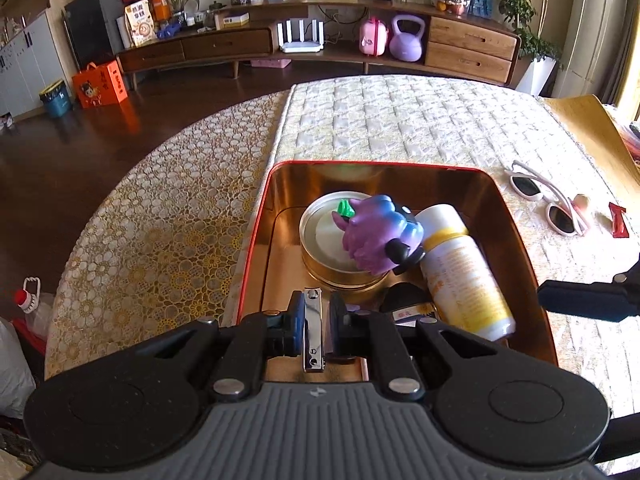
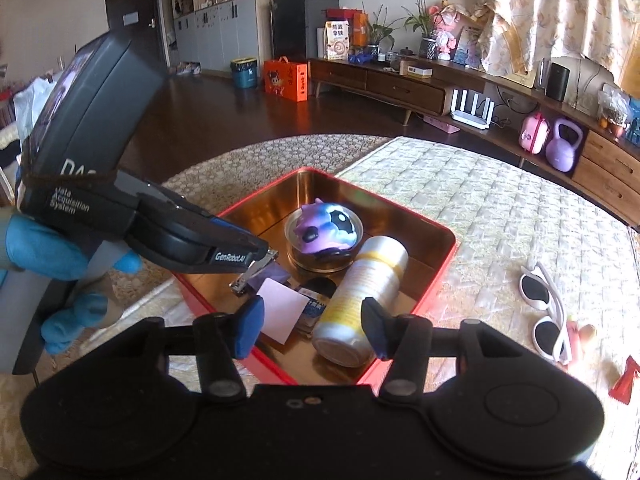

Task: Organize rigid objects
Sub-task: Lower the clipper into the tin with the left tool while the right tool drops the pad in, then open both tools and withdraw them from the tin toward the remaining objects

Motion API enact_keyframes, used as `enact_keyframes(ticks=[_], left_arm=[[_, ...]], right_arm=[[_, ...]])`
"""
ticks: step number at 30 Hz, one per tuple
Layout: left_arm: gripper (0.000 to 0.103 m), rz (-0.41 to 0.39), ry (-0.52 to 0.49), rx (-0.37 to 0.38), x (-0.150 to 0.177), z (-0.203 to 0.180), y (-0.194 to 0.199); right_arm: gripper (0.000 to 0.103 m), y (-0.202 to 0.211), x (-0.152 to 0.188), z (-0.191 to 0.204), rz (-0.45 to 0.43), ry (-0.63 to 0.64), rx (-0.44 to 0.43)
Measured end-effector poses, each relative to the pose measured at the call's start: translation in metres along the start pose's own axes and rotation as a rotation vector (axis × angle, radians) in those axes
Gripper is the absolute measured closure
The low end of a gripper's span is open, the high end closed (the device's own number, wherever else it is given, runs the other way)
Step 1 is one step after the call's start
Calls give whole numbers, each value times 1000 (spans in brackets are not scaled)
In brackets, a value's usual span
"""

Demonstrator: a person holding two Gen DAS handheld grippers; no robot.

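A red tin box (image 1: 253, 248) with a gold inside stands on the quilted table cover. In it are a round gold tin (image 1: 320, 240), a purple toy (image 1: 380, 236) on top of that tin, and a white-and-yellow spray can (image 1: 464, 272) on its side. My left gripper (image 1: 316, 312) is shut on a silver nail clipper (image 1: 313, 336) over the box's near edge. In the right wrist view the clipper (image 2: 252, 274) hangs just above the box floor. My right gripper (image 2: 312, 328) stands open over the can (image 2: 360, 296); its pads do not press on it.
White sunglasses (image 1: 548, 204) lie on the cover right of the box, with a red wrapper (image 1: 619, 220) beyond them. A pink paper note (image 2: 280, 308) and a dark round object (image 1: 404, 300) lie in the box's near part. A person's blue-gloved hand (image 2: 48, 248) holds the left gripper.
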State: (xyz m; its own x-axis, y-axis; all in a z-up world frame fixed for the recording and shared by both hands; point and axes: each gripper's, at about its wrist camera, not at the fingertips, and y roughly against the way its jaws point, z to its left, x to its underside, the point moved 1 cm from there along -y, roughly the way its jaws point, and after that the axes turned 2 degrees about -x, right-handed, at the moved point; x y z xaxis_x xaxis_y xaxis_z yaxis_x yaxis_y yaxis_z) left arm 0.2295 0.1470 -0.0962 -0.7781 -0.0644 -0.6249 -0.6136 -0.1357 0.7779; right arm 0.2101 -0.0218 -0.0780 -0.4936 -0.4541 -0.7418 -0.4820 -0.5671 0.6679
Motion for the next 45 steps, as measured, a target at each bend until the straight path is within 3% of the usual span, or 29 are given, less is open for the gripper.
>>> enact_keyframes(ticks=[13,19,21,26,30,34,45], left_arm=[[89,-61,-10,11,5,-12,36],[61,-91,-8,34,11,-26,53],[41,-105,-11,39,13,-32,59],[38,-122,-26,67,14,-52,69],[27,-131,-34,96,15,-69,76],[25,-156,-28,114,15,-87,83],[17,-140,-36,164,4,-138,78]], right_arm=[[38,46,11,-6,-53,-70,-3],[25,74,26,-18,-81,-116,27],[22,82,32,-23,-89,-129,42],[13,103,46,-38,-118,-161,81],[7,117,57,-52,-135,-185,117],[2,129,67,-64,-152,-214,148],[0,144,92,-114,-171,-286,233]])
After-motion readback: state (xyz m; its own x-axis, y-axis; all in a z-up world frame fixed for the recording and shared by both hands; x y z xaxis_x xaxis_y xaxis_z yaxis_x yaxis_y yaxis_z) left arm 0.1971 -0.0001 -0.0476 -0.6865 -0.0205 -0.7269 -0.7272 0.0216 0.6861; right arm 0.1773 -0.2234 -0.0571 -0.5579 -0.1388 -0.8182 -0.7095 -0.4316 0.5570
